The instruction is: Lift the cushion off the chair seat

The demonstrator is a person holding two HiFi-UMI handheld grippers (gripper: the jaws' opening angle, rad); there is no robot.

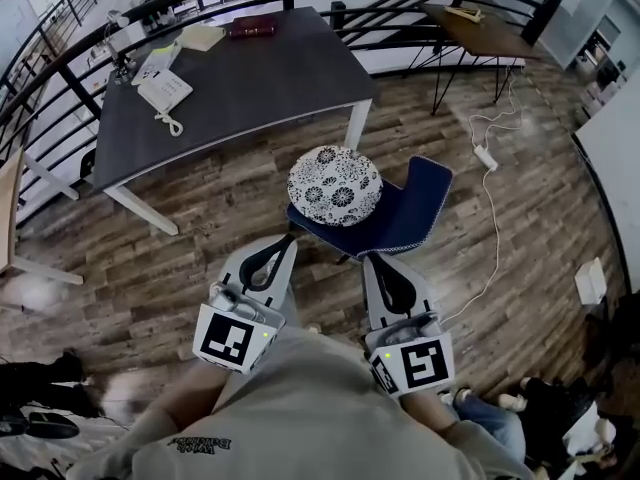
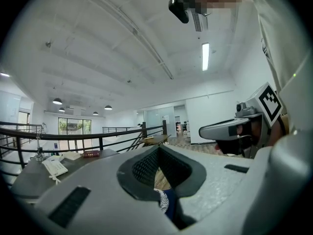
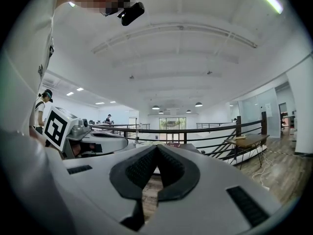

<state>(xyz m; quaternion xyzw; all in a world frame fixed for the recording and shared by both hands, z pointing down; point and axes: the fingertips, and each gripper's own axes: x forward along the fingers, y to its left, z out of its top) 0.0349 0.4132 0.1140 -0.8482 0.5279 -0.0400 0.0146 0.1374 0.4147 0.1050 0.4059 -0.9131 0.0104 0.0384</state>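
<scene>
A round cushion (image 1: pixel 335 185) with a black-and-white flower print lies on the seat of a dark blue chair (image 1: pixel 412 211). My left gripper (image 1: pixel 291 236) is shut and holds nothing; its tip is just short of the seat's near edge, below the cushion. The right gripper (image 1: pixel 367 258) is also shut and holds nothing, and stands just below the seat's front edge. In the left gripper view the closed jaws (image 2: pixel 159 148) point level, with a sliver of cushion (image 2: pixel 160 199) and blue chair (image 2: pixel 171 205) showing through the gap. The right gripper view shows its closed jaws (image 3: pixel 156 147) and wood floor beyond.
A dark grey table (image 1: pixel 270 83) stands behind the chair, with a white phone (image 1: pixel 165 91) and a book (image 1: pixel 250 26) on it. A black railing (image 1: pixel 60 68) curves round the back. A wooden side table (image 1: pixel 480 20) and a power strip with cable (image 1: pixel 485 156) are to the right.
</scene>
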